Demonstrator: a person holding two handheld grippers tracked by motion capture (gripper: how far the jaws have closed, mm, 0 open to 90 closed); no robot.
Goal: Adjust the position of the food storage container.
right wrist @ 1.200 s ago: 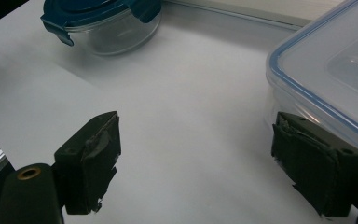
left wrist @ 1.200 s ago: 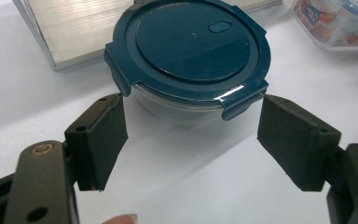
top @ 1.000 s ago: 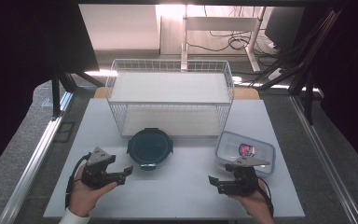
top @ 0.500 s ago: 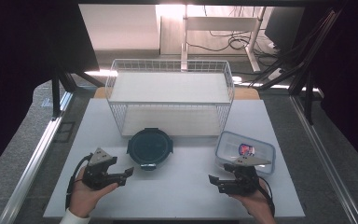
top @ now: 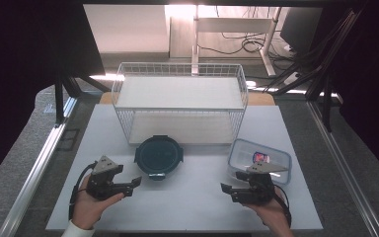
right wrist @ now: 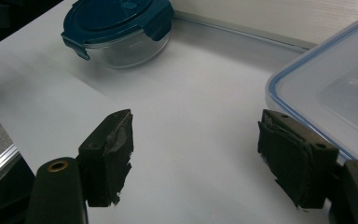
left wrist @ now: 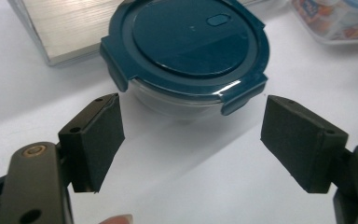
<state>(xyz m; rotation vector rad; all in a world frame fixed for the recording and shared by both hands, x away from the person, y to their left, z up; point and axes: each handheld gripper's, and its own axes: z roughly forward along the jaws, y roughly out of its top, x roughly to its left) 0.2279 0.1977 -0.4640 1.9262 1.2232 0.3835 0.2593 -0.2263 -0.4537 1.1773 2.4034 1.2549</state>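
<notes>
**Caller:** White table, dark curtains at both sides, a wire basket at the far end, and both hands low at the near edge. The left gripper faces the round container, which sits mid-table just in front of the basket. Its fingers are spread wide with nothing between them, the container just ahead and not touched.

**Analyst:** That one looks like a glass bowl under a dark teal clip lid. I'd judge it heavy for its size, rigid, and slick on the glass wall. Drop it and it may crack.

**Caller:** So where to grab?

**Analyst:** Across the lid rim, pads on the plastic between the clip tabs, or low around the bowl with a firm squeeze. The span looks close to what those fingers can manage, though from this angle I can't be sure.

**Caller:** The right gripper is near the rectangular box at the right. Its fingers have just been closing a little, yet stand apart over bare table, gripping nothing.

**Analyst:** Clear plastic, blue-seal lid, something colourful inside. Lighter, a bit flexible. Take it by a short edge, under the lid lip.
</notes>
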